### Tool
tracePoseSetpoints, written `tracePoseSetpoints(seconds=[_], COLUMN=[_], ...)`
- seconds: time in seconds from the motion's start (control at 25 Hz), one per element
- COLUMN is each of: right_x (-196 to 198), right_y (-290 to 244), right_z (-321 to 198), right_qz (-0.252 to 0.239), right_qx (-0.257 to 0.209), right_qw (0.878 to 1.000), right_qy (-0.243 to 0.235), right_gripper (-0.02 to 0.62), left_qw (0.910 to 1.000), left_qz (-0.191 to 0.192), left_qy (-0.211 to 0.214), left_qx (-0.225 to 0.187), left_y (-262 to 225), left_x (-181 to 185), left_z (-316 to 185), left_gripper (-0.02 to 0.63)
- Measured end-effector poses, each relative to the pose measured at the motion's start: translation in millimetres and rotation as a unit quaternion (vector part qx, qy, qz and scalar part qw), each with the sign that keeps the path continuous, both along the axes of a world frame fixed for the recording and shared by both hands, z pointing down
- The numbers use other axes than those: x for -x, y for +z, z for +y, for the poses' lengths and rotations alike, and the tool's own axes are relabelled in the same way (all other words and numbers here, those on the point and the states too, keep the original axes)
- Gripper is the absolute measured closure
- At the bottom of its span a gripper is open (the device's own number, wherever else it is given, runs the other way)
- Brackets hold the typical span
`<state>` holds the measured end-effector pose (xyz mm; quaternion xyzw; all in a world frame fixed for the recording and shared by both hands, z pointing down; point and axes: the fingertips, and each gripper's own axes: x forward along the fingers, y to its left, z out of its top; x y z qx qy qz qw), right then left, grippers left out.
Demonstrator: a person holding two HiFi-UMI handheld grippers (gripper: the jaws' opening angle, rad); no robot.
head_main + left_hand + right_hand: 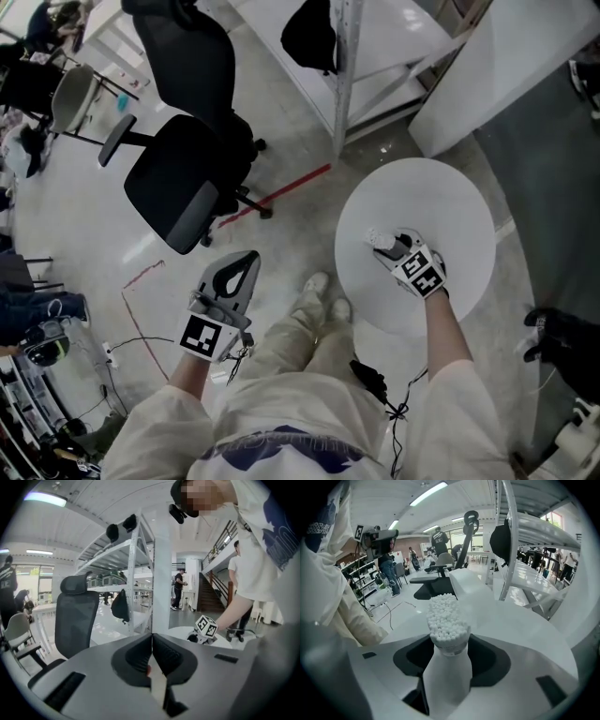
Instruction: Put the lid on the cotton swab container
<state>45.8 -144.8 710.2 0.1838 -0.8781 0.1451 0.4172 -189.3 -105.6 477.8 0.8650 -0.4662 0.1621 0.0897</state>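
1. sits between the jaws of the right gripper point(447, 644): the container point(446, 672), white and narrow, over the near-left part of the round table point(441, 197). cannot tell whether its base rests on the top, as the base is hidden.
2. stands uncapped, with swabs point(446, 618) packed tight and rising above the rim.
3. right gripper: partly closed, pads pressing both sides of the container's body just below the neck.
4. left gripper point(239, 267): fully closed with nothing plainly in it, off the table's left edge and over the floor beside the legs.
5. no lid to be found in any view, so no saying where it lies.
6. probably light, thin-walled plastic with a smooth skin, so apt to slip or twist in the pads. likely to flex if squeezed hard, so a firm but modest grip seems right.
7. looks top-heavy and easy to tip, and would spill loose swabs if tilted far, so best kept upright.
8. good place to hold: the body below the neck, as now, which leaves the rim free all round.
9. for the lid, best taken by its outer edge, held level and pressed straight down. may catch on the swabs standing above the rim.
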Motion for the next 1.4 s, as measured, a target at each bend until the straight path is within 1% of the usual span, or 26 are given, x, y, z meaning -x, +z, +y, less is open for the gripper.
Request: tracePoseSetpoints(seconds=[0.08,0.12,0.16,0.2,0.28,0.36,0.44,0.48,0.52,0.56,0.72,0.76,0.8,0.92,1.08,1.16,1.4], right_x=[0,0,0,-1,-1,-1,-1,-1,-2,-3,-4,-4,-4,-6,-8,-8,-8], right_y=[0,0,0,0,2,5,5,5,5,5,7,7,7,9,19,20,22], right_z=[-1,-1,-1,-2,-1,0,1,2,2,2,2,2,2,1,1,2,2], right_qz=[0.0,0.0,0.001,0.002,0.003,0.002,0.001,0.0,0.0,0.0,0.007,0.009,0.012,0.017,0.012,0.011,0.012], right_qx=[-0.001,-0.001,-0.002,-0.002,-0.002,-0.002,-0.002,-0.002,-0.003,-0.003,-0.003,-0.003,-0.003,-0.003,0.0,0.001,0.002], right_qw=[1.0,1.0,1.0,1.0,1.0,1.0,1.0,1.0,1.0,1.0,1.0,1.0,1.0,0.999,1.0,1.0,0.999], right_qy=[-0.004,-0.006,-0.008,-0.01,-0.012,-0.013,-0.012,-0.011,-0.011,-0.011,-0.018,-0.021,-0.024,-0.031,-0.027,-0.026,-0.032], right_gripper=[0.362,0.362,0.364,0.364,0.364,0.365,0.365,0.365,0.367,0.367,0.37,0.371,0.372,0.374,0.376,0.376,0.377], left_qw=[0.998,0.9952,0.991,0.985,0.9685,0.9488,0.9282,0.9198,0.9137,0.9099,0.9059,0.9035,0.8997,0.8847,0.8676,0.8612,0.8513], left_qz=[-0.031,-0.045,-0.058,-0.072,-0.104,-0.136,-0.169,-0.182,-0.191,-0.195,-0.191,-0.19,-0.192,-0.205,-0.216,-0.218,-0.218], left_qy=[0.055,0.087,0.121,0.157,0.226,0.284,0.331,0.347,0.358,0.365,0.377,0.383,0.39,0.416,0.445,0.457,0.475], left_qx=[0.0,0.0,0.001,0.003,0.006,0.015,0.02,0.021,0.021,0.022,0.027,0.031,0.035,0.045,0.048,0.048,0.042], left_y=[6,11,16,23,40,61,81,90,97,104,122,126,131,146,161,164,164], left_x=[-14,-23,-32,-42,-63,-84,-105,-115,-126,-137,-178,-187,-195,-214,-229,-233,-236], left_z=[-11,-18,-26,-34,-48,-60,-71,-77,-85,-93,-122,-126,-128,-127,-118,-113,-104], left_gripper=[0.606,0.606,0.603,0.587,0.525,0.487,0.486,0.486,0.486,0.486,0.486,0.486,0.486,0.486,0.488,0.488,0.503])
